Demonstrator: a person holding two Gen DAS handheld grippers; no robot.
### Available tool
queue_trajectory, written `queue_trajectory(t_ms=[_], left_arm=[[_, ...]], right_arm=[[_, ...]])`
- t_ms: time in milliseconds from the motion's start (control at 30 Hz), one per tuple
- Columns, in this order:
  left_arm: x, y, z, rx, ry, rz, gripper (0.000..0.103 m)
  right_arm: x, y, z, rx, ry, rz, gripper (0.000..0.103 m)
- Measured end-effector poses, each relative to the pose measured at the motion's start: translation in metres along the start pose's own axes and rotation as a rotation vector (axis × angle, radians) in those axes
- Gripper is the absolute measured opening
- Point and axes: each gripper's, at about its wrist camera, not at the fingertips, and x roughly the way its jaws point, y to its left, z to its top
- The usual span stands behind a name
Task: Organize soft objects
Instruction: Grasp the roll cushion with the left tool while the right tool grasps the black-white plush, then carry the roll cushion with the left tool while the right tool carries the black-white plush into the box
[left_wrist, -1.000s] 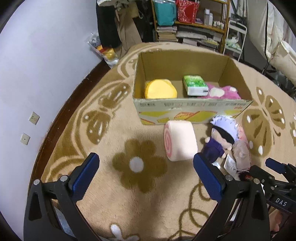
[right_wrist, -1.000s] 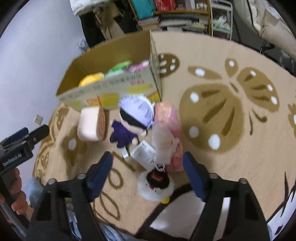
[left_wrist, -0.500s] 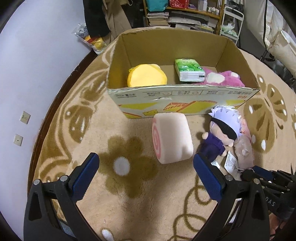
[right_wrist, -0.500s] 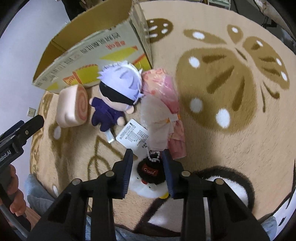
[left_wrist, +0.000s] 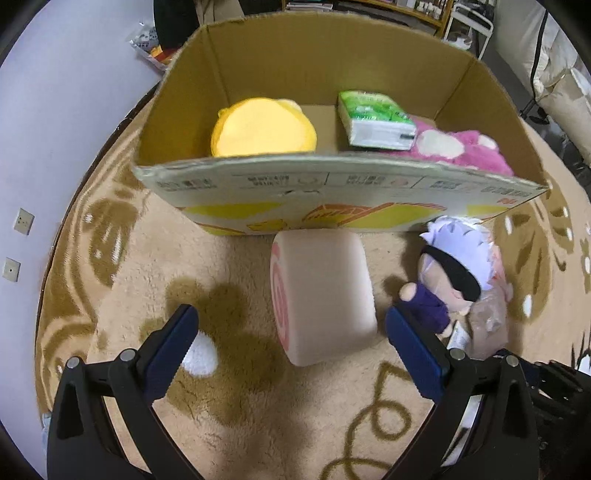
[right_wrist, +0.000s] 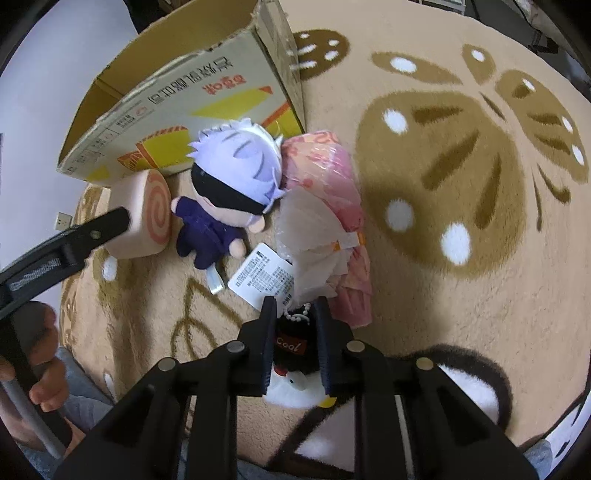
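My left gripper (left_wrist: 288, 332) is open, its jaws on either side of a pink swirl-roll plush (left_wrist: 321, 295) lying on the rug in front of the cardboard box (left_wrist: 332, 184). The box holds a yellow round plush (left_wrist: 262, 127), a green tissue pack (left_wrist: 373, 118) and a pink plush (left_wrist: 454, 147). My right gripper (right_wrist: 293, 314) is shut on a small white plush with a black "cool" cap (right_wrist: 293, 354). A white-haired doll in purple (right_wrist: 225, 195) and a pink bagged toy (right_wrist: 328, 206) lie just beyond it.
A beige patterned rug (right_wrist: 443, 184) covers the floor. A paper tag (right_wrist: 262, 275) lies by the doll. A lilac wall with sockets (left_wrist: 22, 221) is at left. Shelves (left_wrist: 424, 7) and a white cart (left_wrist: 469, 29) stand behind the box.
My right gripper dropped onto the small white plush and closed on it. My left gripper moved forward toward the box, so the roll plush now lies between its open jaws.
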Motion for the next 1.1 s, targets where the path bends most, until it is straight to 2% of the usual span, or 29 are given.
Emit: queue_trajectory(t_ms=[133,333,400,433,633,833,1100], left_arm=[[0.011,-0.003,0.001,0.002,0.025,0.0,0.096],[0.021,-0.005,0.002,-0.009,0.04,-0.028,0.072],[0.023,-0.006,0.0,-0.008,0.042,-0.056,0.056],[0.024,-0.006,-0.002,-0.004,0.043,-0.065,0.054],[0.016,-0.009,-0.014,0.01,0.02,-0.051,0.045],[0.001,0.004,-0.039,-0.02,-0.004,-0.037,0.041],[-0.033,0.014,-0.055,-0.056,-0.089,0.003,0.041]], right_arm=[[-0.001,0.0,0.002,0.01,-0.013,0.018,0.021],[-0.002,-0.007,0.005,0.034,-0.011,0.042,0.021],[-0.006,-0.014,0.007,0.035,-0.006,0.044,0.021],[-0.005,-0.015,0.007,0.032,-0.002,0.044,0.021],[-0.02,-0.013,0.003,0.001,-0.039,0.016,0.021],[-0.032,-0.019,0.003,0.029,-0.074,0.038,0.021],[-0.06,-0.012,0.003,-0.006,-0.226,0.069,0.021]])
